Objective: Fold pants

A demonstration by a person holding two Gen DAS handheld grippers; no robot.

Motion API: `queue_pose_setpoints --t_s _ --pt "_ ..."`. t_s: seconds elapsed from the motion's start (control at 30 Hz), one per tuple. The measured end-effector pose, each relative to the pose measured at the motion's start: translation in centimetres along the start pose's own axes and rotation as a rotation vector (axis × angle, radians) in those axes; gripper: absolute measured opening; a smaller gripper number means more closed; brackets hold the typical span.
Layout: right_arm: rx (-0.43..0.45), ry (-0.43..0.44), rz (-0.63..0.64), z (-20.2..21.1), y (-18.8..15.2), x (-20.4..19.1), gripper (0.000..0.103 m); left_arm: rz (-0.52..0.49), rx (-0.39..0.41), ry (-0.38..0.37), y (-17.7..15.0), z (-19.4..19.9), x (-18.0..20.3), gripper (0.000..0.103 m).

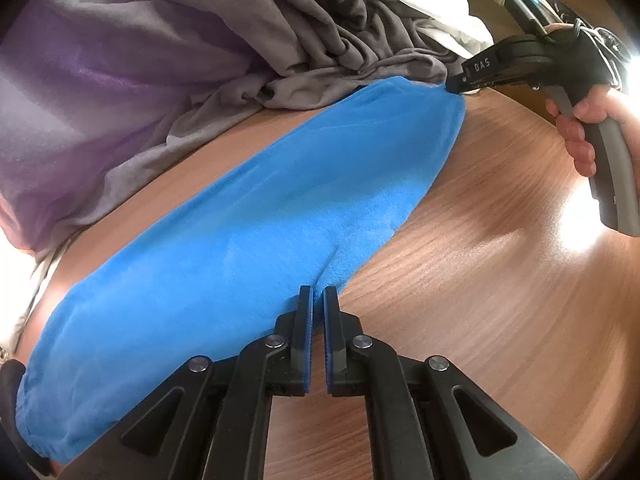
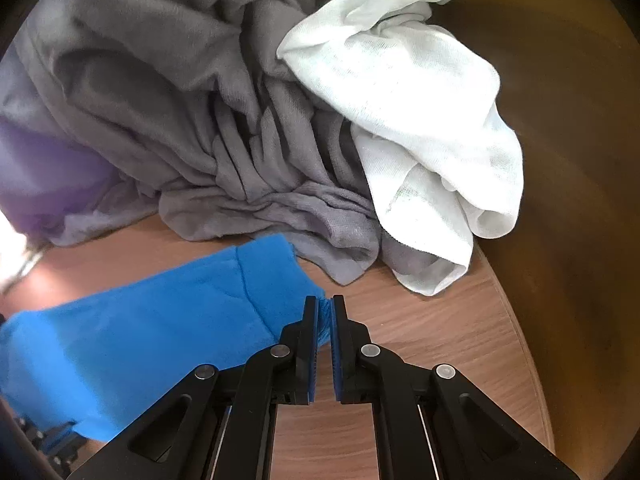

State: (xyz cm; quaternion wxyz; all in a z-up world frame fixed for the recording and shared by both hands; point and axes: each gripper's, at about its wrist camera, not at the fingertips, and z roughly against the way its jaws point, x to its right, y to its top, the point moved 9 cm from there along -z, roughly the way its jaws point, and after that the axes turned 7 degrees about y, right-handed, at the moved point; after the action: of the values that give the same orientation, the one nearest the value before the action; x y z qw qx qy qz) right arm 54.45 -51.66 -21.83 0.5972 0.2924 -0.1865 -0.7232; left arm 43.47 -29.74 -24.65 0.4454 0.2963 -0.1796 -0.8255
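two tongs clamped on blue pants (image 1: pixel 248 216): left tongs (image 1: pixel 318 300) at one edge, right tongs (image 2: pixel 325 312) at a corner; grey cloth (image 2: pixel 180 100) heaped beyond, on table (image 1: pixel 480 280).

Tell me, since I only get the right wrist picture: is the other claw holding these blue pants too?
Observer: Yes. The left claw is shut on the near edge of the blue pants, partway along the leg.
Operator: Can you see my claw from there?
Observer: Yes, the right claw pinches the far tip of the pants, beside the grey cloth.
Operator: Who holds it?
Observer: A person's hand grips its grey handle.
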Motion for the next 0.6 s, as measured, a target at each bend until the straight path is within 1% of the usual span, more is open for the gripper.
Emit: queue_pose_setpoints --t_s 0.03,0.1,0.13,0.17,0.2,0.23,0.3,0.37,0.43,0.5,0.53,0.6 --pt "-0.006 -0.001 0.0 -0.2 -0.1 0.0 0.007 0.003 -0.001 -0.004 0.1 -0.1 0.0 0.009" --pt "-0.015 -0.003 -0.002 -0.5 -0.2 0.1 0.007 0.011 -0.009 -0.024 0.2 0.0 0.0 0.014" --pt "-0.021 -0.003 -0.004 -0.7 -0.3 0.2 0.007 0.012 -0.006 -0.036 0.4 0.2 0.0 0.02" --pt "-0.027 -0.007 -0.005 -0.9 -0.3 0.2 0.008 0.019 0.01 -0.038 0.6 0.7 -0.1 0.028" --pt "-0.027 -0.005 -0.009 -0.8 -0.2 0.1 0.012 0.027 0.034 -0.034 1.0 1.3 -0.4 0.033" --pt "-0.026 -0.01 -0.014 -0.6 -0.1 0.1 0.022 0.026 0.051 -0.032 1.3 1.7 -0.5 0.038" --pt "-0.007 -0.039 0.001 0.1 0.3 -0.1 0.032 0.005 0.104 -0.001 2.2 2.7 -1.4 0.04" --pt "0.03 -0.041 0.072 1.2 1.2 -1.4 0.032 -0.054 0.157 0.044 3.1 3.0 -2.5 0.04" --pt "0.044 -0.018 0.154 1.5 2.1 -3.4 0.032 -0.099 0.183 0.058 3.6 2.4 -3.9 0.04" --pt "0.023 0.053 0.236 1.2 2.5 -5.6 0.032 -0.131 0.195 0.044 4.6 1.6 -5.6 0.04" --pt "0.013 0.074 0.29 0.9 2.7 -6.8 0.032 -0.135 0.198 0.032 5.0 1.3 -6.3 0.04" --pt "-0.022 0.123 0.415 0.3 2.6 -9.3 0.032 -0.131 0.195 -0.013 5.9 0.2 -7.9 0.04"
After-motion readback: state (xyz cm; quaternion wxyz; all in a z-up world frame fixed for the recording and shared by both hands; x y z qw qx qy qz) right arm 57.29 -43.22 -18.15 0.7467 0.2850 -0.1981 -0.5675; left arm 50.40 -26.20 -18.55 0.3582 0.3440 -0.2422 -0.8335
